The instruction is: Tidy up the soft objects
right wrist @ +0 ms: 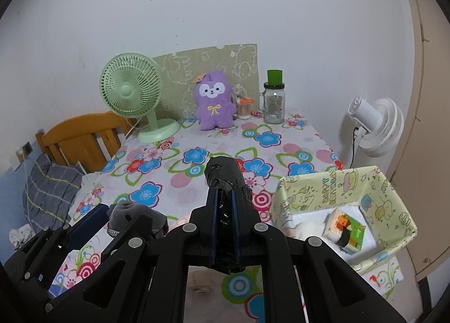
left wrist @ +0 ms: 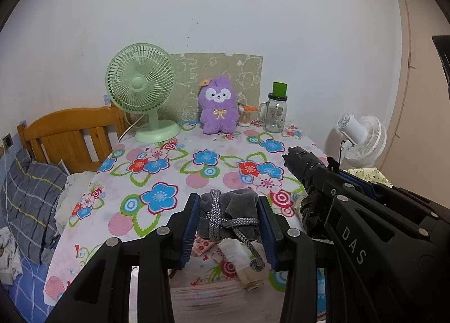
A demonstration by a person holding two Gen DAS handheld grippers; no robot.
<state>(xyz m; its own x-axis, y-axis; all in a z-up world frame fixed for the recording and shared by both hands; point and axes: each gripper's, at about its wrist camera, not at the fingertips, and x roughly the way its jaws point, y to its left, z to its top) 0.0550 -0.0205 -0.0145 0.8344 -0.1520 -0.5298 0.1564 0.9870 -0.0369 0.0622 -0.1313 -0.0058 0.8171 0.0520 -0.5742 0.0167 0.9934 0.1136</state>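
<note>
Closest to the left camera, the left gripper (left wrist: 229,217) has its jaws clamped on a small grey velvet pouch (left wrist: 233,210), its braided drawstring (left wrist: 216,210) wound round the neck and one loose end dangling below. The pouch hangs above the near edge of the counter (left wrist: 168,165), which is covered in a bright flowered cloth. Just to its right, the right gripper (right wrist: 225,210) holds a black bundle (right wrist: 223,174) that looks like a folded umbrella or a roll wrapped in crinkly black material; its jaws are pressed tight on the thing, whose blunt end pokes out beyond the tips.

Both soft things look picked up and in carriage, so the step in hand seems to be the drop-off. A paper-lined box (right wrist: 346,182) with cartoon print stands at the right edge of the counter, near the right gripper, and already holds a small printed packet (right wrist: 348,233) and something white.

At the back, a purple plush toy (left wrist: 216,109) sits upright between a green desk fan (left wrist: 140,87) and a glass jar (left wrist: 274,115) with a green lid.

Next, I'd guess, the right gripper must swing over the box's open top, clear its flimsy wall, and let go; the left one would follow.
</note>
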